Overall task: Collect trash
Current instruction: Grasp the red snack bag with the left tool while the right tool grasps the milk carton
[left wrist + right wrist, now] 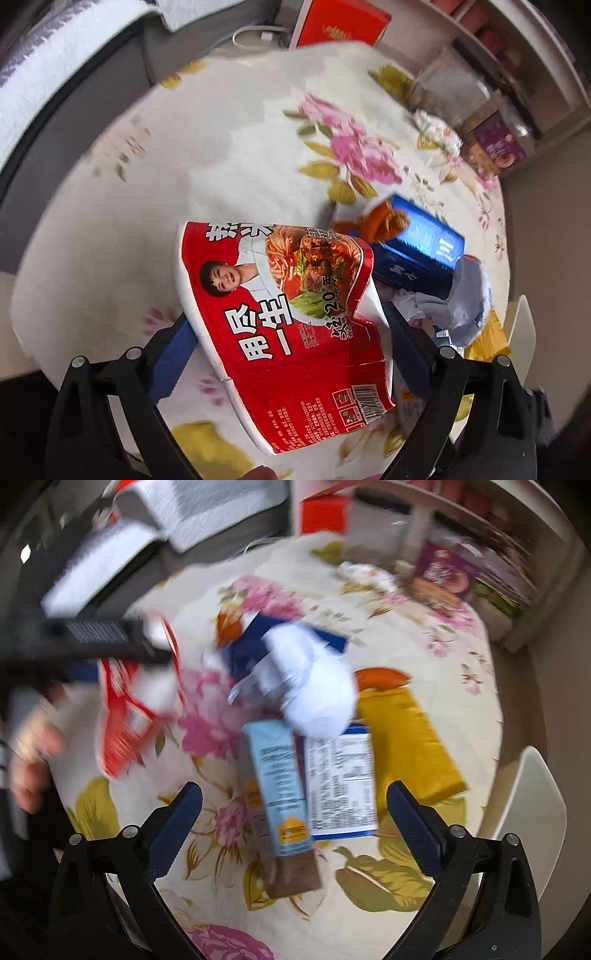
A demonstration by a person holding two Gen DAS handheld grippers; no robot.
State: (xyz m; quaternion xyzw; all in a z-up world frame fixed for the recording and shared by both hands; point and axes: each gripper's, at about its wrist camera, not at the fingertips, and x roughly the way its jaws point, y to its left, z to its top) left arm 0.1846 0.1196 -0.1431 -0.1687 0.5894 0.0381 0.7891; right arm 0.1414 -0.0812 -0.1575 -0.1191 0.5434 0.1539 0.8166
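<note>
Pinching a crumpled red noodle cup (291, 332) in left tool (288, 339); right tool (295, 812) spread wide over flat, maybe cardboard, blue carton (280, 786) on flowery desk (406, 878).

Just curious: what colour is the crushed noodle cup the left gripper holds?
The crushed noodle cup is red and white, clearest in the left wrist view.

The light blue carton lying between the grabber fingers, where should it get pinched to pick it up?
Pinch the light blue carton across its two long side edges, near the middle. It lies flat on the flowery tablecloth, lengthwise between the right gripper's open fingers, so coming straight down from above probably works best. The crumpled white paper covers its far end, so avoid that part.
</note>
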